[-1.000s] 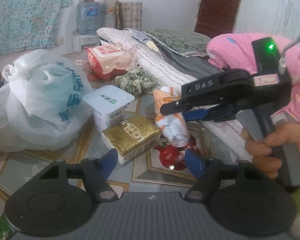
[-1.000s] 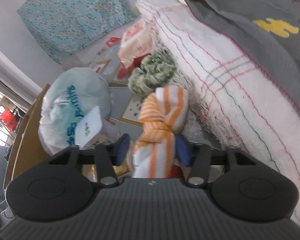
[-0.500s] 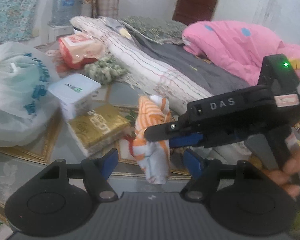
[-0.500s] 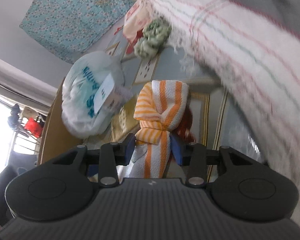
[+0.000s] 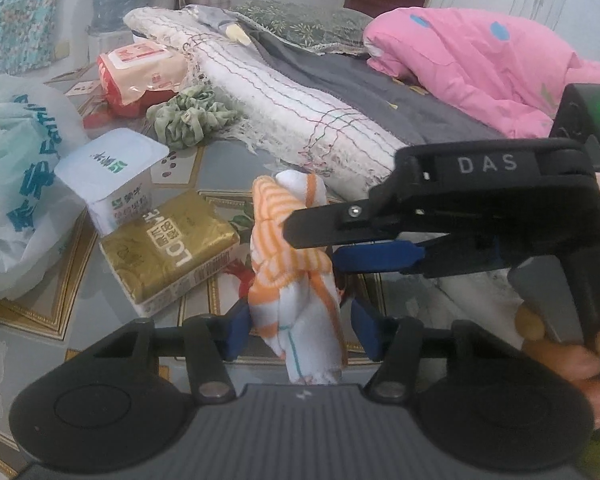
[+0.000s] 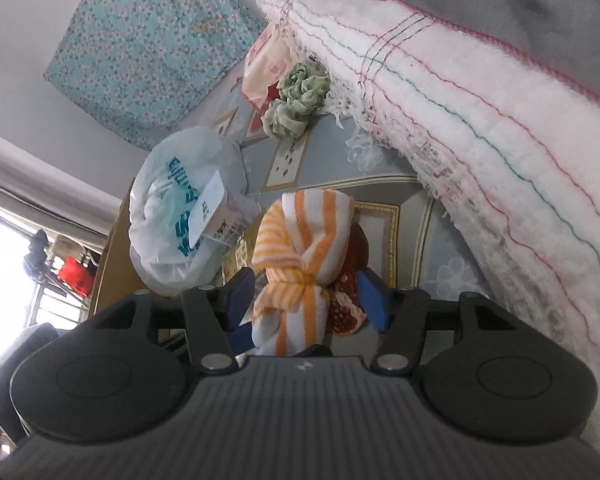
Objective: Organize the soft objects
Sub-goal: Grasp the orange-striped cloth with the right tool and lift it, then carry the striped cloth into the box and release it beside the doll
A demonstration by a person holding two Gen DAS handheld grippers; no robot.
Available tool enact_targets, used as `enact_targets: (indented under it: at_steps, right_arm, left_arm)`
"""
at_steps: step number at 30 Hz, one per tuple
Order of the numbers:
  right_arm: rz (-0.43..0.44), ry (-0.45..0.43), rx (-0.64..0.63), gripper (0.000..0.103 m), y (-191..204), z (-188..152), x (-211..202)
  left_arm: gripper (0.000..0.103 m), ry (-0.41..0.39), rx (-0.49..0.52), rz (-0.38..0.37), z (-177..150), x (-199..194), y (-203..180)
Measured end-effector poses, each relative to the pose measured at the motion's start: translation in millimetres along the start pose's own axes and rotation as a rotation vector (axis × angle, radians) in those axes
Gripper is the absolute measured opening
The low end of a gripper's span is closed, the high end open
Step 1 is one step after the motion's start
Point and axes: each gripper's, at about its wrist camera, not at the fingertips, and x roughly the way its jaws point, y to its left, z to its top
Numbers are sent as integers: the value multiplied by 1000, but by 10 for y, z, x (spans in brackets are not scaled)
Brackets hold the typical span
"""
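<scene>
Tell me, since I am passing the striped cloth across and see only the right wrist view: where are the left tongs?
Observer: The left tongs flank the lower end of the striped cloth, below its knot, and are closing.
Operator: Do they press on it yet?
Observer: Not on both sides. There is a gap between the cloth and one pad.
Operator: What lies past the grey sheet, if I set it down there?
Observer: A pink quilt with blue dots is heaped at the far side of the grey sheet.
</scene>
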Motion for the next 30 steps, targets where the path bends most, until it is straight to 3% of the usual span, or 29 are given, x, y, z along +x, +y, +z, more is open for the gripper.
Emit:
enact_targets:
  at_steps: [5, 8, 17, 30]
  right_arm:
    - [29, -8, 17, 57, -12, 11, 66]
    - [45, -9, 33, 57, -39, -4, 95]
    - [138, -11, 96, 56, -116, -82, 55]
    - [222, -82, -16, 56, 347, -191, -303]
  left_arm:
    - [53, 13, -6, 16, 50, 57, -1]
    - [45, 22, 9, 39, 69, 92, -20]
    - [40, -20, 23, 26, 42, -18, -88]
    - [40, -189, 58, 42, 4, -662, -141]
